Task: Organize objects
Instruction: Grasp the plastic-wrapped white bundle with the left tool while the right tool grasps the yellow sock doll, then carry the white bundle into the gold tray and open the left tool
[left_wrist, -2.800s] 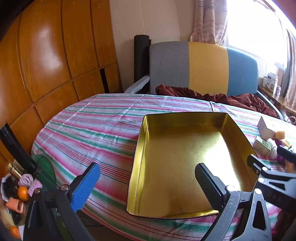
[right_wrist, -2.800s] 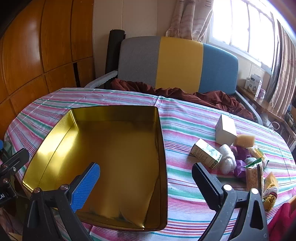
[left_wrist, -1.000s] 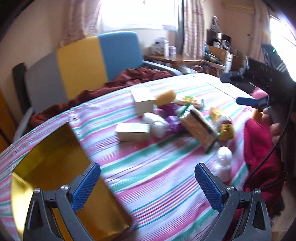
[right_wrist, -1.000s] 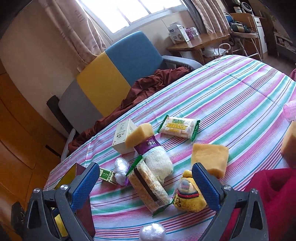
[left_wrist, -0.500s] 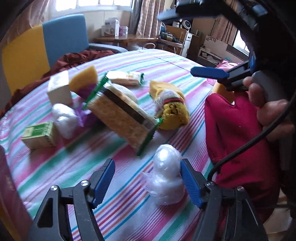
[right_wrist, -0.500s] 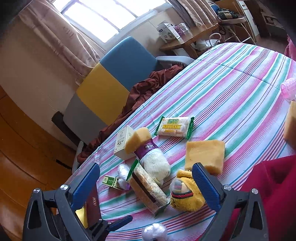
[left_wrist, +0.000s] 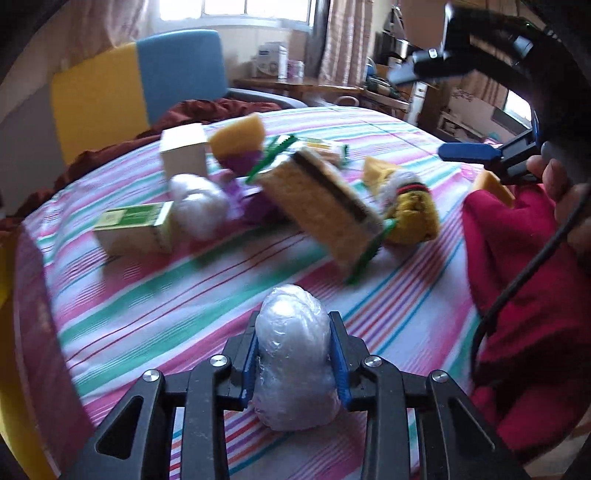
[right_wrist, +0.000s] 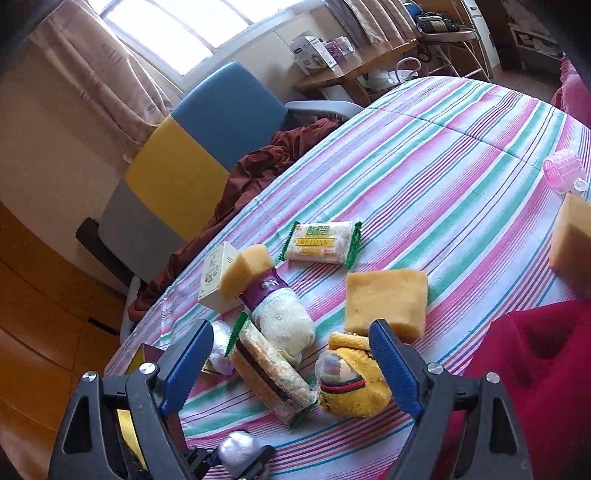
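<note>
The left gripper (left_wrist: 295, 354) is clamped on a plastic-wrapped white bundle (left_wrist: 295, 354): both blue pads press its sides, and the bundle bulges above and below them. It sits low over the striped tablecloth (left_wrist: 192, 295) at the near edge; whether the bundle's bottom rests on the cloth cannot be told. The right wrist view shows the same bundle (right_wrist: 238, 452) pinched between dark finger ends at the bottom of its frame.

The right gripper (right_wrist: 291, 365) has its jaws apart but closing. Between its pads (as the camera sees them) lie a wafer pack (right_wrist: 271, 373) with green crimped ends and a yellow plush toy (right_wrist: 351, 387); neither pad visibly presses on either, and the toy lies just beside the right-hand pad. In the left wrist view this gripper (left_wrist: 469, 151) hangs above the table's far side, a hand (left_wrist: 565, 199) on its handle.

The rest of the clutter lies in one heap beyond the bundle: a green box (left_wrist: 135, 230), a second white wrapped ball (left_wrist: 197, 206), a cream box (left_wrist: 184, 155), a sponge (left_wrist: 240, 138) atop a purple-labelled roll (right_wrist: 277, 306), a snack packet (right_wrist: 321, 243), and another sponge (right_wrist: 386, 302) just beside the toy. A red cloth (left_wrist: 524, 295) covers the table's right side. A pink roller (right_wrist: 563, 170) sits well apart near the far edge. A gold tin's corner (right_wrist: 127, 424) shows behind the right gripper's left finger.
</note>
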